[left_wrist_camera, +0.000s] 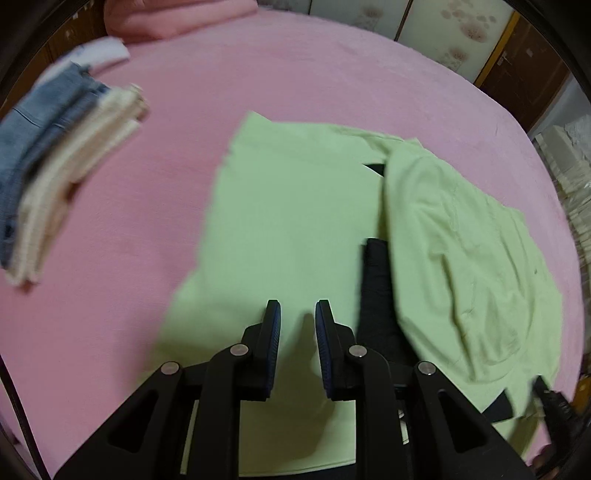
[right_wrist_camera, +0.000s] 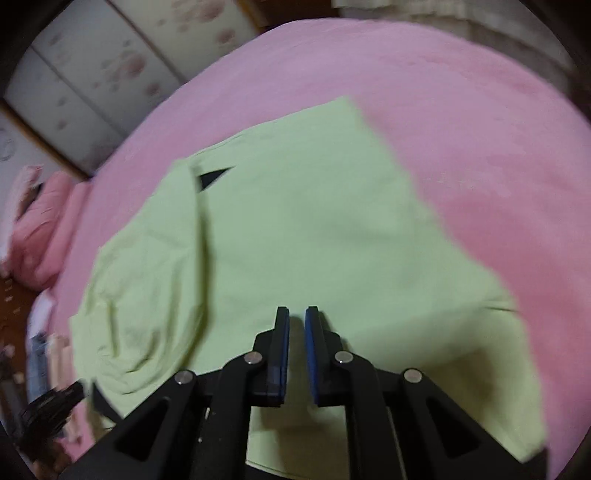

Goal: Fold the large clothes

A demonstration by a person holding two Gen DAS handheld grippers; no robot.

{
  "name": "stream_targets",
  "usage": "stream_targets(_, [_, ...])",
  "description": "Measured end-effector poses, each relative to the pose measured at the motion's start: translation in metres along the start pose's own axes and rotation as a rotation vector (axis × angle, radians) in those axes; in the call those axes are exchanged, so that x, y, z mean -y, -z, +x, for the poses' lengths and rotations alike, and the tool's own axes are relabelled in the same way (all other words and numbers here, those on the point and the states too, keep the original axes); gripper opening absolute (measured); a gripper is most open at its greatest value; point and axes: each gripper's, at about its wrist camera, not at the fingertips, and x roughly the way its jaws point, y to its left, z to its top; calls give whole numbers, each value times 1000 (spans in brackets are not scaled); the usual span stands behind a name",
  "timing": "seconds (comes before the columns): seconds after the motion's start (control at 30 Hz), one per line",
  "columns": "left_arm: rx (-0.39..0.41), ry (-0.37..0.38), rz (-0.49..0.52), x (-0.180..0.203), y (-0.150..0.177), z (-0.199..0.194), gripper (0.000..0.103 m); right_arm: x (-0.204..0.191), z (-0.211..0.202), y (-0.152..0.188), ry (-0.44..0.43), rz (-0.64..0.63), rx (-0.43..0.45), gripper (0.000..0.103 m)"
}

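A light green garment (left_wrist_camera: 288, 221) (right_wrist_camera: 314, 229) lies spread on the pink bed sheet (left_wrist_camera: 147, 184) (right_wrist_camera: 480, 129). One side of it is folded over in a wrinkled flap (left_wrist_camera: 461, 258) (right_wrist_camera: 147, 280), and a black part (left_wrist_camera: 376, 280) shows along the fold. My left gripper (left_wrist_camera: 298, 306) hovers over the garment's near part, with its jaws a little apart and nothing between them. My right gripper (right_wrist_camera: 297, 310) hangs over the same cloth, its blue pads (right_wrist_camera: 284, 350) a narrow gap apart and gripping nothing. Both views are blurred by motion.
Folded clothes lie at the far left of the bed: blue jeans (left_wrist_camera: 33, 140), a cream piece (left_wrist_camera: 74, 177) and a white one (left_wrist_camera: 103, 51). A pink quilt (left_wrist_camera: 166, 18) (right_wrist_camera: 40, 229) sits at the bed's head. Flowered wardrobe doors (left_wrist_camera: 443, 37) (right_wrist_camera: 92, 74) stand beyond the bed.
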Motion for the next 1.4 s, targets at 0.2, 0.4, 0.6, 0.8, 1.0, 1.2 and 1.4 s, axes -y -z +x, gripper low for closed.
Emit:
stream_targets(0.2, [14,-12,132,-8,17,-30,61,3,-45,33,72,9,56,29])
stream_targets(0.4, [-28,29,259,-22,31,-79,81,-30,-73,91,72,-4,87,58])
stream_targets(0.6, [-32,-16,324,-33,77,-111,82,-48,-99,142,65,-48,62,63])
stream_targets(0.8, [-90,-43,375,-24,141,-122,82,-49,-106,188,77,-133,-36,64])
stream_targets(1.0, [-134,-64,380,-7,210,-143,82,-18,-133,214,36,-139,-112,67])
stream_targets(1.2, [-98,-67,324,7,248,-193,82,8,-174,207,22,-136,-145,72])
stream_targets(1.4, [-63,-53,252,-5,264,-222,89,31,-211,201,-26,-163,-108,79])
